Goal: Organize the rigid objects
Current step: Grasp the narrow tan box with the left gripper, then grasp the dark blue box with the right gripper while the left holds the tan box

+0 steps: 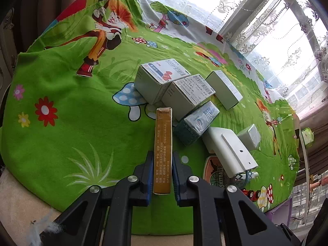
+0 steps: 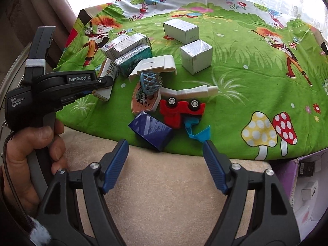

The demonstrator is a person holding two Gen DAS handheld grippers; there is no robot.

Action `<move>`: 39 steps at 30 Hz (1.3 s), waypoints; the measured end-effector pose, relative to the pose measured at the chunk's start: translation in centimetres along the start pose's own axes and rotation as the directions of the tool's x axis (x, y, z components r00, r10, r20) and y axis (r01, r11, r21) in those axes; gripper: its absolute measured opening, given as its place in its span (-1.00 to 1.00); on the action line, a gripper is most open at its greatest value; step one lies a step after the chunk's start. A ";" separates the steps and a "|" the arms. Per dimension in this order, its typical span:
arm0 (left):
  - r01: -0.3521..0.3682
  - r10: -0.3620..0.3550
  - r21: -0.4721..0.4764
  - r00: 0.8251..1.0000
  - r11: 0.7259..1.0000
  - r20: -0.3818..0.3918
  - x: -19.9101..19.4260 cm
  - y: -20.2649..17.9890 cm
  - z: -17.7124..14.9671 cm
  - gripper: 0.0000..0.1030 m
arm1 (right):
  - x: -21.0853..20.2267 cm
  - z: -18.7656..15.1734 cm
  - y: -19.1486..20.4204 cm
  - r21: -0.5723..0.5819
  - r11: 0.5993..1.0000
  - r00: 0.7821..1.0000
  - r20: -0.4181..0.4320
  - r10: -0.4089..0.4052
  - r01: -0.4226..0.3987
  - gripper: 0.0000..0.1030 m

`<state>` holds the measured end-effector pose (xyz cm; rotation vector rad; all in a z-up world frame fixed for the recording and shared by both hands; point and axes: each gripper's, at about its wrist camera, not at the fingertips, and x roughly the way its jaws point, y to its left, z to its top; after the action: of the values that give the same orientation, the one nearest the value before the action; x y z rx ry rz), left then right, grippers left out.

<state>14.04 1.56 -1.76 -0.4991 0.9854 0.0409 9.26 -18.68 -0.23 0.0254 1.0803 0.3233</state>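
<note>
My left gripper (image 1: 162, 155) is shut on a long yellow box (image 1: 163, 143), held on edge with its far end next to a row of boxes: a white-blue medicine box (image 1: 160, 78), a second white box (image 1: 188, 92) and a teal box (image 1: 194, 123). In the right wrist view the left gripper (image 2: 102, 84) holds the same box (image 2: 104, 80) beside that row. My right gripper (image 2: 166, 143) is open and empty at the near cloth edge, just before a dark blue box (image 2: 151, 131) and an overturned red toy truck (image 2: 182, 108).
A green cartoon cloth (image 2: 235, 82) covers the table. On it lie two more white boxes (image 2: 180, 29) (image 2: 195, 56), a white plastic bracket (image 2: 153, 66), a blue toy hoop (image 2: 150, 81), a basketball card (image 2: 144, 100), a white tube (image 2: 190, 91) and a blue scoop (image 2: 199, 134). A purple carton (image 2: 303, 176) stands at right.
</note>
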 end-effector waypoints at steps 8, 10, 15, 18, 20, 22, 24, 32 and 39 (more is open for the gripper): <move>0.047 -0.046 -0.026 0.997 0.999 0.064 -3.1 1.3 -2.0 -0.67 | 1.2 0.9 0.9 0.115 0.993 0.999 -0.038 0.008 -0.004 0.50; 0.050 -0.047 -0.029 0.996 0.998 0.081 -3.9 1.6 -2.5 -0.67 | 1.7 1.1 1.3 0.137 0.991 0.998 -0.056 0.002 0.006 0.50; 0.050 -0.048 -0.018 0.994 0.999 0.102 -5.0 2.0 -3.4 -0.67 | 2.7 1.6 2.0 0.167 0.985 0.997 -0.068 -0.022 0.033 0.50; 0.049 -0.048 -0.013 0.993 0.999 0.106 -5.1 2.1 -3.6 -0.67 | 3.1 1.9 2.3 0.174 0.983 0.996 -0.077 -0.044 0.057 0.50; 0.046 -0.045 -0.011 0.993 0.999 0.111 -5.2 2.0 -3.6 -0.67 | 3.5 2.0 2.4 0.175 0.981 0.995 -0.078 -0.065 0.078 0.50; 0.044 -0.043 -0.007 0.993 0.999 0.114 -5.2 2.0 -3.7 -0.67 | 4.1 2.1 2.3 0.184 0.978 0.993 -0.086 -0.080 0.095 0.47; 0.042 -0.041 -0.003 0.993 0.999 0.115 -5.3 1.9 -3.8 -0.67 | 4.2 2.1 2.2 0.185 0.975 0.991 -0.079 -0.106 0.120 0.33; 0.032 -0.033 0.013 0.991 0.999 0.128 -5.9 1.7 -4.4 -0.67 | 3.4 1.1 2.0 0.173 0.981 0.995 -0.056 -0.080 0.089 0.18; 0.038 -0.044 0.047 0.990 0.998 0.132 -6.8 0.9 -5.5 -0.67 | 1.0 -0.1 2.4 0.113 0.992 0.998 0.013 -0.062 0.060 0.18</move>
<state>5.65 1.29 0.91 -0.4703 0.8435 0.0151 8.98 -16.09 -0.76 0.0956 1.0796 0.2068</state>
